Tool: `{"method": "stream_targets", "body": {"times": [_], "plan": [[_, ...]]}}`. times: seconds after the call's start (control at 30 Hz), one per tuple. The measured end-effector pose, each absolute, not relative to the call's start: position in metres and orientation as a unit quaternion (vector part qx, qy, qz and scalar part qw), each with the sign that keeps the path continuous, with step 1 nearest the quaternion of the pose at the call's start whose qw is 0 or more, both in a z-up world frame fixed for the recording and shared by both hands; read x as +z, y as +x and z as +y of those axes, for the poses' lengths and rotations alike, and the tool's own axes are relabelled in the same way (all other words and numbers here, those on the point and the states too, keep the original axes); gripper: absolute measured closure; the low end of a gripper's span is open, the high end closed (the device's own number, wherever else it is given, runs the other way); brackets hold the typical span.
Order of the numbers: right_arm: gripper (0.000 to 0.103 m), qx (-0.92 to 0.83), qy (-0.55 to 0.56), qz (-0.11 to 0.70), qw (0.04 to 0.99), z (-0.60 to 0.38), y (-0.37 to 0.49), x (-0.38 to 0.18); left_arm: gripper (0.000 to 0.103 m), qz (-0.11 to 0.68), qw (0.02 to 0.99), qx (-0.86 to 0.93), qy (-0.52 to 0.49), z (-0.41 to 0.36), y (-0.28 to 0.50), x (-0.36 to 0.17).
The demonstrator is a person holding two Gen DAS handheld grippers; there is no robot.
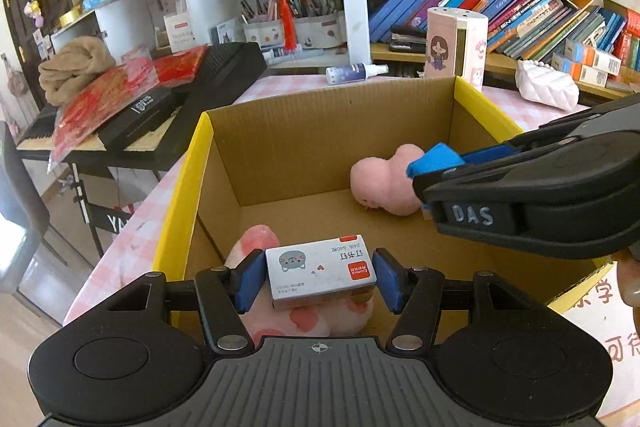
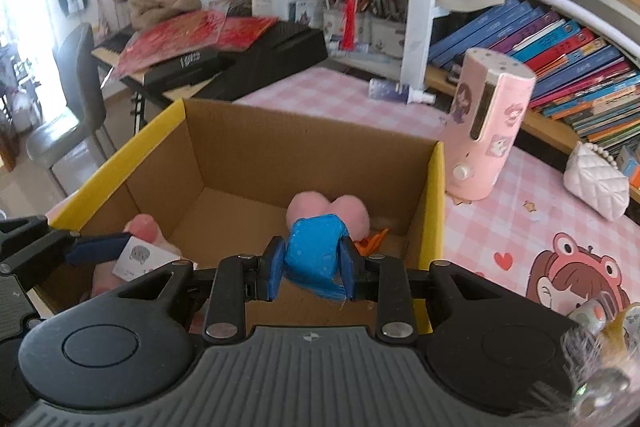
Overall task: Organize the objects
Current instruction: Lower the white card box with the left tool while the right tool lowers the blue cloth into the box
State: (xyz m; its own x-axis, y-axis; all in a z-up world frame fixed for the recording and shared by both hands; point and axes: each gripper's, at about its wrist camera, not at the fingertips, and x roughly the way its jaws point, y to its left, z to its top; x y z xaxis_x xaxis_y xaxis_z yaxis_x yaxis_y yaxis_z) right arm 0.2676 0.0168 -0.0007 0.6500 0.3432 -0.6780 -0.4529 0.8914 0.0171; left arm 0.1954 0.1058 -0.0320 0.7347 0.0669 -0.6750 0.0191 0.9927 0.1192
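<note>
The left tool [image 1: 320, 277] grips a small staple box [image 1: 320, 269] above the cardboard box [image 1: 332, 115], near its 7 o'clock corner. The right tool [image 2: 312, 261] is clenched on a blue packet [image 2: 314, 251] toward 3 o'clock. Released from here, either could bounce off the pink plush toys [image 1: 384, 183] below.

right claw [image 2: 311, 269]: clamped on blue packet [image 2: 314, 251] | over cardboard box [image 2: 256, 155] | pink plush [image 2: 326, 207] inside

Both wrist views look steeply down from close above the cardboard box [image 1: 328, 147], facing the bookshelf [image 1: 520, 15]. The left view sits over its near-left corner, the right nearer its right wall. Both share the box's interior.
</note>
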Motion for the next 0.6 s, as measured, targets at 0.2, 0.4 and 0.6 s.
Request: {"method": "stream_targets", "body": {"times": [0.2,0.4,0.6], "plan": [[0.076,0.226,-0.092,0.373,0.895,0.022,0.275,-0.009,0.036,0.369,0.927,0.009,0.064,0.104,0.198,-0.033],[0.076,0.233,-0.117,0.396,0.88,0.029,0.278,-0.017,0.028,0.372,0.926,0.021,0.056,0.106,0.196,-0.033],[0.076,0.235,-0.129,0.421,0.866,0.033,0.285,-0.021,0.023,0.376,0.925,0.032,0.045,0.109,0.195,-0.034]]}}
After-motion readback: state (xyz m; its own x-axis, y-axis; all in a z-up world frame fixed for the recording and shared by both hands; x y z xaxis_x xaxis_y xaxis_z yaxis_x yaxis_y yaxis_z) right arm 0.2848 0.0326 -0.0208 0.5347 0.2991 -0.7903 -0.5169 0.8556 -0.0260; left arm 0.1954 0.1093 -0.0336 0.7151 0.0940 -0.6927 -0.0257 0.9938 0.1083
